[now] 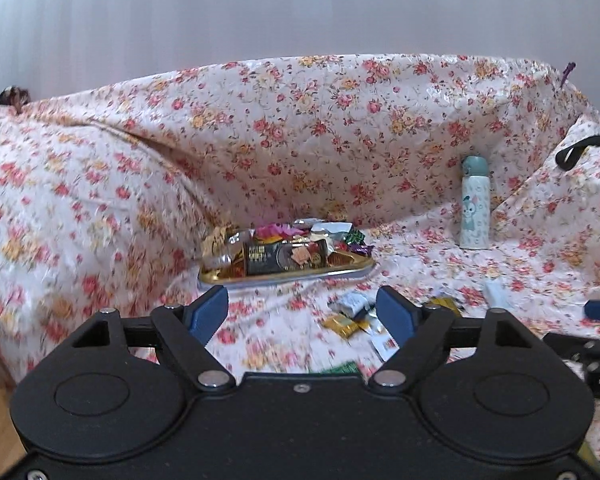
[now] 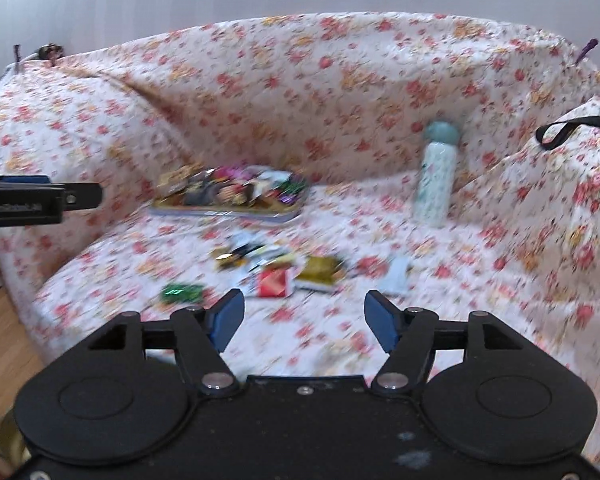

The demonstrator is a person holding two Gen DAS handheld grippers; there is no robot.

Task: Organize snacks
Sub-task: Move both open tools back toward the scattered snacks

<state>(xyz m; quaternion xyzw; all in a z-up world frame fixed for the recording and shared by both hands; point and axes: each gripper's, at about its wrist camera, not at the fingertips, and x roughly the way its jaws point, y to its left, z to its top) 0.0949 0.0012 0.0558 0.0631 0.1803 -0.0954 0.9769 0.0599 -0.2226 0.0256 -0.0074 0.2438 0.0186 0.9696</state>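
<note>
A gold tray [image 1: 356, 270] piled with wrapped snacks sits on the floral-covered sofa seat near the back; it also shows in the right wrist view [image 2: 288, 214]. Loose snack packets lie on the seat in front of it: gold and white ones [image 1: 346, 322], and a red one [image 2: 274, 282], a gold one [image 2: 320, 270], a green one [image 2: 182, 292]. My left gripper [image 1: 302, 310] is open and empty, above the seat short of the tray. My right gripper [image 2: 304, 318] is open and empty, just short of the loose packets. The left gripper shows from the side in the right wrist view [image 2: 40, 198].
A pale blue-green bottle [image 1: 474, 204] stands upright at the seat's back right, also in the right wrist view [image 2: 436, 172]. A black strap [image 2: 572, 128] lies on the right armrest. Wooden floor [image 2: 4, 320] shows at the left. The right wrist view is motion-blurred.
</note>
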